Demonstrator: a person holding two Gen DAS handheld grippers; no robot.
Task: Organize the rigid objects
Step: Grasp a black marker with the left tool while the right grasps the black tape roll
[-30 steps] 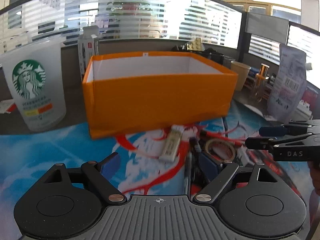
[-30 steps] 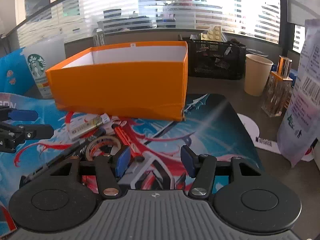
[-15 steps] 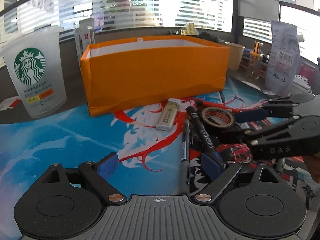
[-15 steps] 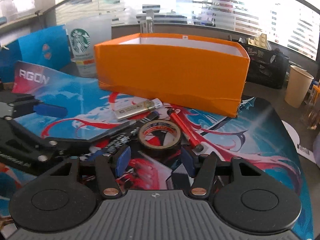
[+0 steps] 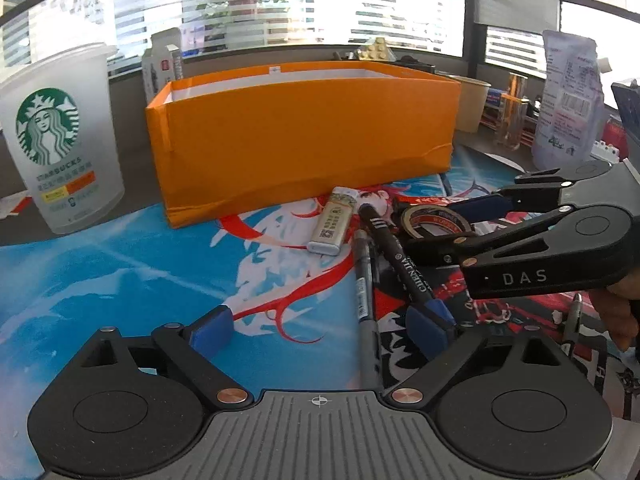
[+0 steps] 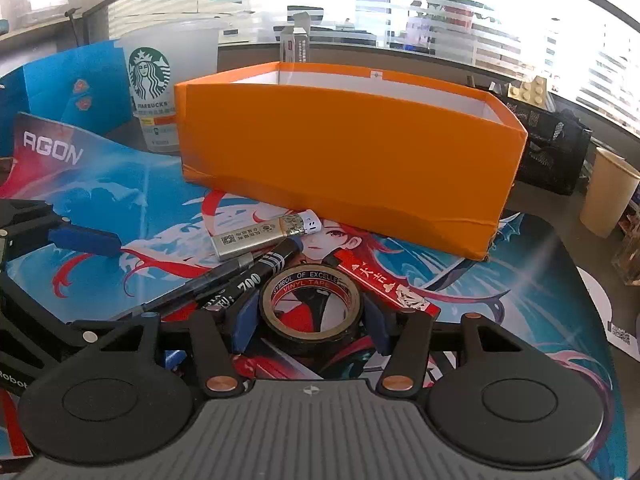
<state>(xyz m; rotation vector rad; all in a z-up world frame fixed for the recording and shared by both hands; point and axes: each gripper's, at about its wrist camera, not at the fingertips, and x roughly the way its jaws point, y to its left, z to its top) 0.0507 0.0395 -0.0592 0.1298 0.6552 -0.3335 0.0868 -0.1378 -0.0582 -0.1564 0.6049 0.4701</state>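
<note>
An orange open box (image 5: 304, 140) (image 6: 340, 168) stands at the back of the printed mat. In front of it lie a silver lighter (image 5: 332, 226) (image 6: 264, 234), a black marker (image 5: 400, 264) (image 6: 256, 276), a grey pen (image 5: 362, 280) (image 6: 200, 284), a roll of vinyl tape (image 5: 428, 210) (image 6: 312, 304) and a red stick (image 6: 384, 284). My right gripper (image 6: 310, 320) straddles the tape roll, its pads just beside the roll, not clearly pressing. My left gripper (image 5: 320, 326) is low over the mat with its jaws opening; the pen's end lies between them and the marker's end is at the right pad.
A frosted Starbucks cup (image 5: 60, 140) (image 6: 154, 84) stands left of the box. A paper cup (image 6: 608, 192), a black mesh basket (image 6: 552, 152) and a white pouch (image 5: 568, 100) are at the right. A person's hand (image 5: 616, 312) holds the right gripper.
My right gripper swung left and came down around the tape roll. My left gripper sank a little toward the pens and its jaws spread wider.
</note>
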